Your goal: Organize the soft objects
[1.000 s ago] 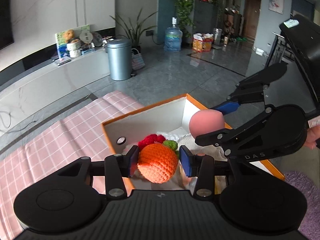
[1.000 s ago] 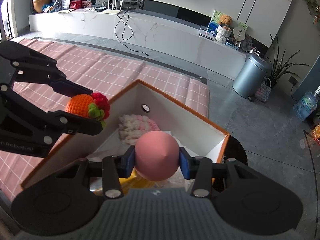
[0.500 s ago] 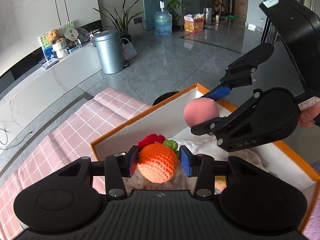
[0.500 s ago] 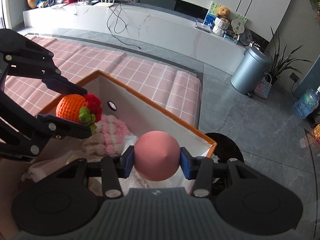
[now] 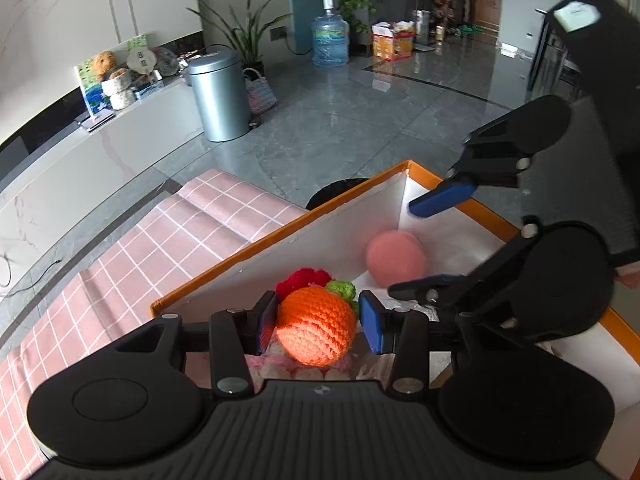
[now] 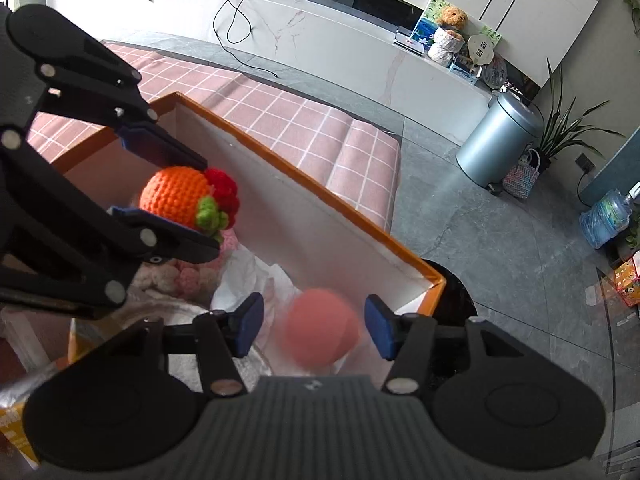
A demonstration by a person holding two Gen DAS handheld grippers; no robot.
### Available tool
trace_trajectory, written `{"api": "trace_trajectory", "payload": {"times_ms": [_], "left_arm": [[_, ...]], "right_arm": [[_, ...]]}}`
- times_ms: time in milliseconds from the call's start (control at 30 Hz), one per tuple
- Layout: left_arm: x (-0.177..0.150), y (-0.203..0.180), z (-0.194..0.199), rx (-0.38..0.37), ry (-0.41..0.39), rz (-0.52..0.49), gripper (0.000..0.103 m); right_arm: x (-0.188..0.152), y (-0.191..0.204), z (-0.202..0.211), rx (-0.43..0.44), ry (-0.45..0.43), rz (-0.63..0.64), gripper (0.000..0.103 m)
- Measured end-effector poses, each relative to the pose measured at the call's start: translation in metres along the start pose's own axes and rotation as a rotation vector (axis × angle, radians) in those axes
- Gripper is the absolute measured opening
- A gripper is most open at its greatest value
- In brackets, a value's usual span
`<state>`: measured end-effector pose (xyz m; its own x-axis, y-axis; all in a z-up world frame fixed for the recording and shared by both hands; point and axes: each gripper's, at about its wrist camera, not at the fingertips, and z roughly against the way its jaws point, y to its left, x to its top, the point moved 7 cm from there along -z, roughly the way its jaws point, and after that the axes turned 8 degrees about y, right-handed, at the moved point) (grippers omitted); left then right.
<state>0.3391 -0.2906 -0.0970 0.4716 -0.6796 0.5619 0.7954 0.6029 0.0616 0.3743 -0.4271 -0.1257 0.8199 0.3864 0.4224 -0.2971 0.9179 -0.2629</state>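
Over the orange-rimmed box [image 5: 280, 236], my left gripper [image 5: 318, 322] clamps the crocheted orange [image 5: 316, 330]. My right gripper [image 6: 314, 328] has just been opening; its jaws stand apart, the pink ball [image 6: 320, 332] blurred between them, untouched, inside the box's corner.

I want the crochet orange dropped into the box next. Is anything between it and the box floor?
Yes. Directly under the crochet orange, held in the left tool, lies a pink-and-white knitted piece already in the orange-rimmed box; it would land on that.
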Motion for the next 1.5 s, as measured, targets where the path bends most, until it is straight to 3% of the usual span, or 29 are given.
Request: {"api": "trace_trajectory", "payload": {"times_ms": [300, 567, 967, 1233, 1500], "left_arm": [[-0.002, -0.001, 0.002, 0.028, -0.013, 0.031, 0.053], [-0.004, -0.001, 0.017, 0.077, -0.052, 0.029, 0.083], [-0.002, -0.005, 0.077, 0.088, -0.135, 0.068, 0.083], [-0.009, -0.019, 0.145, 0.134, -0.231, 0.058, 0.083], [-0.037, -0.035, 0.214, 0.191, -0.351, 0.053, 0.083]], "right_arm": [[-0.003, 0.006, 0.014, -0.011, -0.015, 0.033, 0.064], [-0.006, 0.010, 0.023, -0.028, -0.005, 0.029, 0.065], [-0.007, 0.021, 0.072, -0.061, -0.051, 0.028, 0.071], [-0.011, 0.043, 0.141, -0.096, -0.136, 0.031, 0.079], [-0.034, 0.078, 0.205, -0.092, -0.249, -0.036, 0.082]]}}
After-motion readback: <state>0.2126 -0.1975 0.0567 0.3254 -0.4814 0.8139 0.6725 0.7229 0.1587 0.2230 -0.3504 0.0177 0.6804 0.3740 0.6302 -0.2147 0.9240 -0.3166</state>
